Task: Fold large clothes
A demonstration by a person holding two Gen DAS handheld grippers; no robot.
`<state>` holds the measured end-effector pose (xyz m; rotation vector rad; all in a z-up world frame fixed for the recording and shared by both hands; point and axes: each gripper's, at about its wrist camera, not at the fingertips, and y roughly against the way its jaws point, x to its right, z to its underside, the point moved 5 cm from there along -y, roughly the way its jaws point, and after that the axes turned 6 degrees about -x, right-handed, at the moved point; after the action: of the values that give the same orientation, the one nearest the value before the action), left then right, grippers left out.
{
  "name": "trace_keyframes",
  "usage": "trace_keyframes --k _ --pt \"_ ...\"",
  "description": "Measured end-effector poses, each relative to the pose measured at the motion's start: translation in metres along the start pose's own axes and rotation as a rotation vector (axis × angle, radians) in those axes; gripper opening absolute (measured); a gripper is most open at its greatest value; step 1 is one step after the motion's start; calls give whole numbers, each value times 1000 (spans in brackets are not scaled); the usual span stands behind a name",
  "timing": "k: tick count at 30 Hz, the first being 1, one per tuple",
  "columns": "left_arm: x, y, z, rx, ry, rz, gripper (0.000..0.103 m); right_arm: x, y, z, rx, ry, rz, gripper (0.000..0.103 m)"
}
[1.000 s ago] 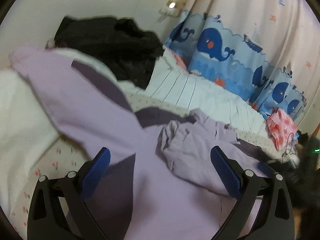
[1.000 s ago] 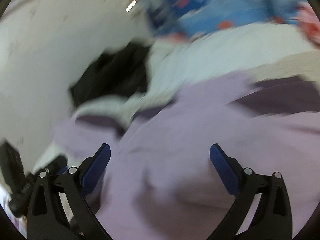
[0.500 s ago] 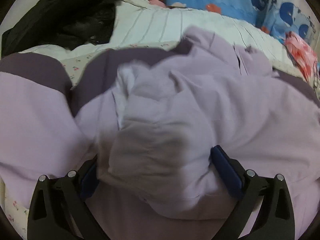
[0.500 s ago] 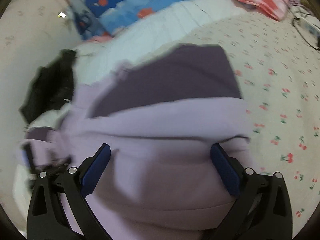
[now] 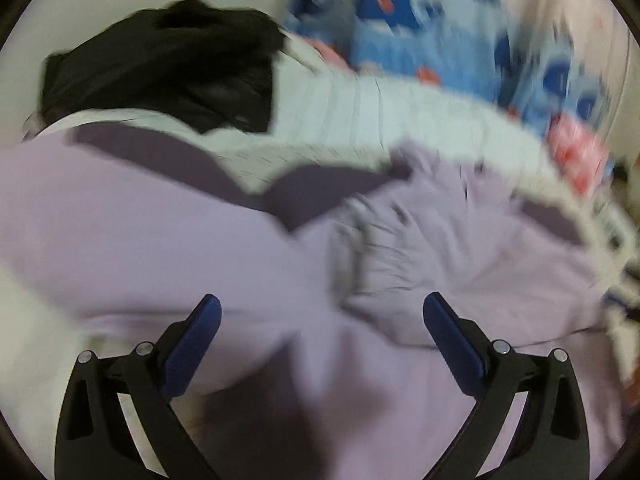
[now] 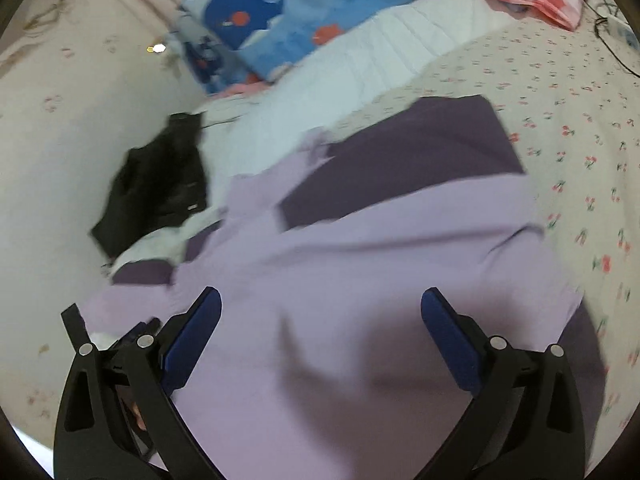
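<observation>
A: Which step was in hand?

B: By my reading, arranging the lilac garment (image 6: 360, 280) between folds. It lay spread over the bed (image 6: 560, 100), close under both tools, its dark purple panel (image 6: 408, 156) turned toward the far side. The left gripper (image 5: 322, 312) and the right gripper (image 6: 321, 304) both hovered over it with jaws released, grasping nothing.

A: And the next move?

B: Probably picking an edge or sleeve and closing on one layer only. The rumpled part (image 5: 400, 240), far and right of the left tool, looked in need of smoothing first.

A: The cloth itself?

B: Soft, matte, thick-looking, falling in broad folds. The sheet was a cherry print; a black garment (image 6: 160, 188) lay heaped at the far left near the wall, well apart.
</observation>
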<state>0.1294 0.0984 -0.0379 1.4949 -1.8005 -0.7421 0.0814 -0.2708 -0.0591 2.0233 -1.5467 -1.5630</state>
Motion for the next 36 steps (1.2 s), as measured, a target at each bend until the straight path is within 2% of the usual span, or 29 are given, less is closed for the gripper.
trace_keyframes --k 2,4,5,8,11,14,17,21,23,25,26,27,29,31,32,34,36 --pt "-51 36 -3 51 104 29 97 -14 -1 21 -22 -12 -45 97" --pt "-121 73 -6 111 286 31 97 -19 -6 35 -47 -40 -77 97" --pt "-165 90 -7 139 410 43 97 -22 -13 41 -67 -51 -84 97" --pt "-251 110 -8 181 640 45 97 -33 -29 55 -109 -37 -78 97" --pt "-298 112 -11 197 725 65 97 -36 -45 61 -131 -17 -70 97" --pt "-314 107 -29 217 721 18 97 -38 -54 63 -141 1 -54 97" --pt "-327 89 -40 189 775 13 97 -33 -59 65 -146 4 -50 97" --pt "-338 78 -57 210 807 22 97 -31 -63 66 -150 1 -51 97" --pt "-345 74 -58 211 864 9 96 -29 -62 66 -152 -2 -56 97" --pt "-351 73 -56 224 930 4 79 -28 -61 67 -152 -10 -66 97" --pt "-354 72 -54 237 980 39 70 -29 -60 68 -151 -8 -63 97" --pt "-354 72 -50 240 998 81 45 -31 -60 68 -149 8 -46 97" --pt "-351 72 -51 251 1016 167 34 -39 -58 67 -128 69 6 97" --pt "-341 79 -54 274 978 182 28 -55 -54 59 -55 195 94 97" --pt "-336 84 -55 290 961 192 27 -65 -54 52 -16 255 126 97" --pt "-323 101 -63 357 931 257 25 -82 -60 39 3 326 153 97" --pt "-310 120 -76 404 881 280 25 -101 -73 27 12 400 184 97"
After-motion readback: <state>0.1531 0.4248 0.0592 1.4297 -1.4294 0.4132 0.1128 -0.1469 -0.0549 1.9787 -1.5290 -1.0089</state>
